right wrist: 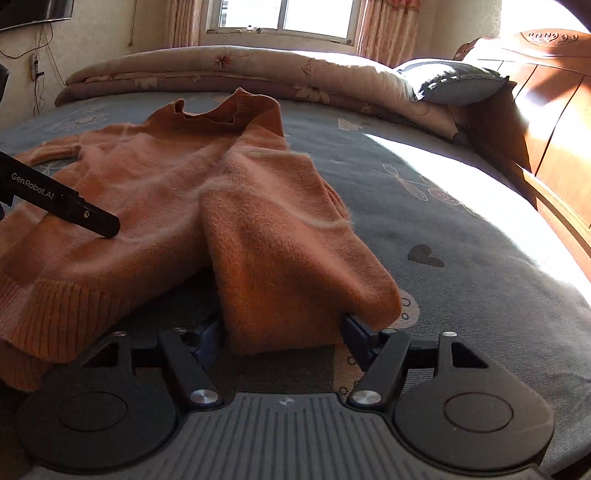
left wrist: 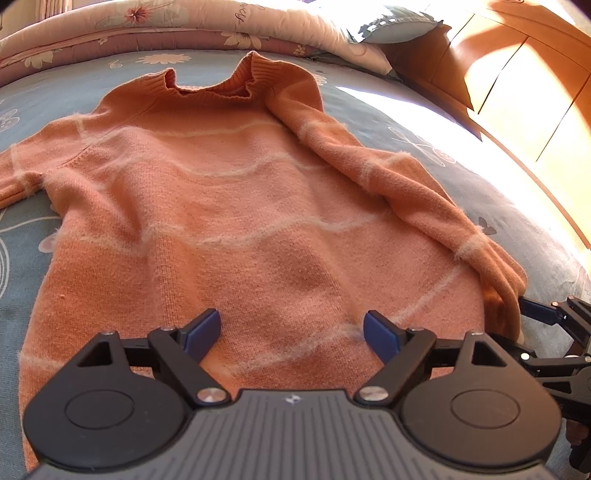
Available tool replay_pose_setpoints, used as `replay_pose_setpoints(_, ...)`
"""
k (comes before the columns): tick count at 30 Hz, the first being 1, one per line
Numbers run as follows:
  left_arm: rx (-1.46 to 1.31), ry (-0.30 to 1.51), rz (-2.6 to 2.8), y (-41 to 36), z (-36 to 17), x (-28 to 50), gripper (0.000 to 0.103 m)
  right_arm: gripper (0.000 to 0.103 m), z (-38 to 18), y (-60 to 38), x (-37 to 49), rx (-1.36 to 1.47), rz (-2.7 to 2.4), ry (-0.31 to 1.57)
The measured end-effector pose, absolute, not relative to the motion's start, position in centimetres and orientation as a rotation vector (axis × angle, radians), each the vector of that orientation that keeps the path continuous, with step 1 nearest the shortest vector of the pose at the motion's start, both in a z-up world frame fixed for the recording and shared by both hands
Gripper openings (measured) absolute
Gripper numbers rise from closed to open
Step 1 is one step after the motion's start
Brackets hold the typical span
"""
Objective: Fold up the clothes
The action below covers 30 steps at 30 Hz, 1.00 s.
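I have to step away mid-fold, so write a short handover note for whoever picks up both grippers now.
Left gripper: open, hovering over the sweater's lower body, holding nothing.
Right gripper: open, the cuff of the sleeve lying loose between its fingers.
The sweater lies flat on the bed, collar at the far end.
Done: that sleeve is laid in along the body's edge.
Left: the other sleeve, still spread out, then fold the body.

A bed with a grey-blue patterned sheet fills the view. At its far edge lies a folded floral quilt, with a grey pillow to its right. A wooden headboard stands on the right, a curtained window far behind.
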<state>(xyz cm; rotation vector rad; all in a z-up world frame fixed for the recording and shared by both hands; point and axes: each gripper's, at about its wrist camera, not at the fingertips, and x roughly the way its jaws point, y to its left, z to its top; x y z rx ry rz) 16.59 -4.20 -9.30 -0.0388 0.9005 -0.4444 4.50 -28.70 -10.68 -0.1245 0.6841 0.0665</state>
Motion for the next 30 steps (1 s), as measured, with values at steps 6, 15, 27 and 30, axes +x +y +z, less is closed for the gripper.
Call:
replay_pose_setpoints(6,-0.051,0.898,-0.449,-4.0,-9.4,16.6,0.085,0.009,-9.2,-29.9,5.4,-0.141,-0.004,0.596)
replay_pose_setpoints(15,-0.069,0.895,-0.456,-3.7,-9.4,16.6,0.085,0.009,-2.5,-31.3,6.9,-0.360,-0.200,0.342)
replay_pose_setpoints(27,-0.051,0.888,-0.458,-4.0,-9.6,16.5,0.088,0.047,-6.0,-29.8,8.8,-0.341,0.030,0.581)
replay_pose_setpoints(30,-0.046,0.887,-0.459,-4.0,-9.6,16.5,0.088,0.049,-7.9,-29.8,7.3,-0.283,0.102,0.659)
